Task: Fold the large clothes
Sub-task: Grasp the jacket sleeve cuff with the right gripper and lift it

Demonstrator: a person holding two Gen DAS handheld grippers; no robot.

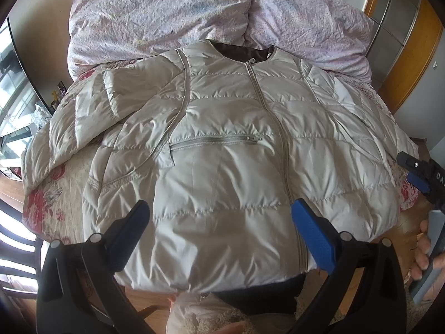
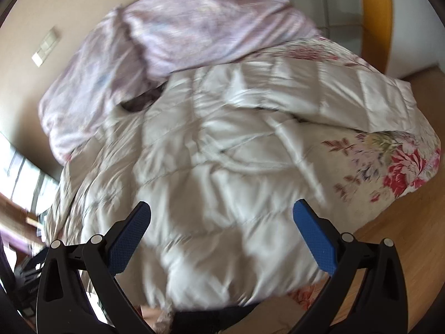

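White quilted jacket (image 1: 222,144) lies flat — left tongs (image 1: 221,211), right tongs (image 2: 222,214) wide open, empty.

The left gripper (image 1: 219,208) is spread wide, its blue-padded fingers (image 1: 311,233) apart and gripping nothing. The right gripper (image 2: 221,211) is likewise spread wide and empty, its view blurred. In the left wrist view a hand (image 1: 428,253) wraps the right gripper's grey handle
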